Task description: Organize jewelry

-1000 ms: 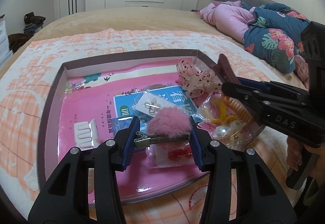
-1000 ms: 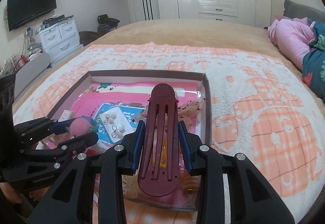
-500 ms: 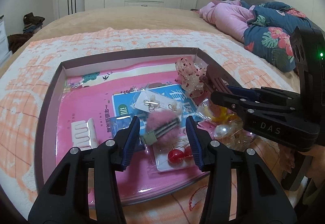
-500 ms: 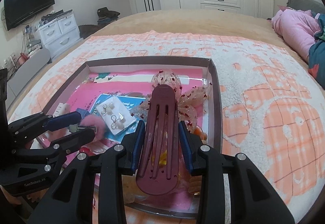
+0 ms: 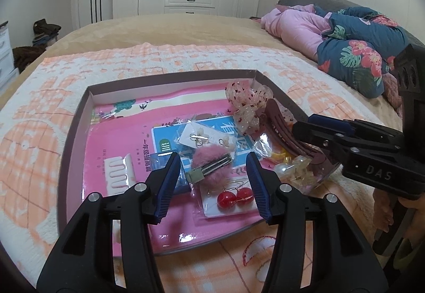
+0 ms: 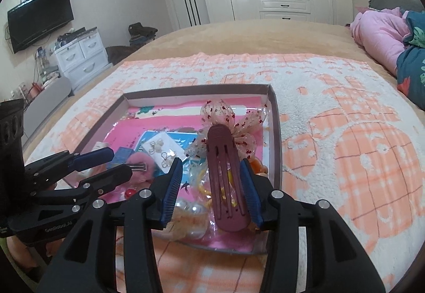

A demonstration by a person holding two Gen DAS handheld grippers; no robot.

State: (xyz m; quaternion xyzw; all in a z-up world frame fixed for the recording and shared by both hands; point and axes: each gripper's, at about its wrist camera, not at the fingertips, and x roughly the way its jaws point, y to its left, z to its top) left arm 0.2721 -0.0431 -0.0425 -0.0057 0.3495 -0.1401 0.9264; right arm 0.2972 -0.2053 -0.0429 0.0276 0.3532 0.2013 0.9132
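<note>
From the left wrist camera, the left gripper hangs over a shallow box that sits on a peach and white blanket on the bed. Its jaws are opening, and they touch nothing. A fluffy pink hair clip lies in the box between the blue fingers, free of both. Just beside it lie red ball earrings in a clear bag, and a white comb lies to the left. The right gripper comes in from the right.

From the right wrist camera, the right gripper has its jaws opening too. A long dark red hair clip lies between the fingers, resting on clear bags in the box's right side. It sits close by the right finger, and I cannot tell if they touch. A dotted bow lies just past the clip's far end.
</note>
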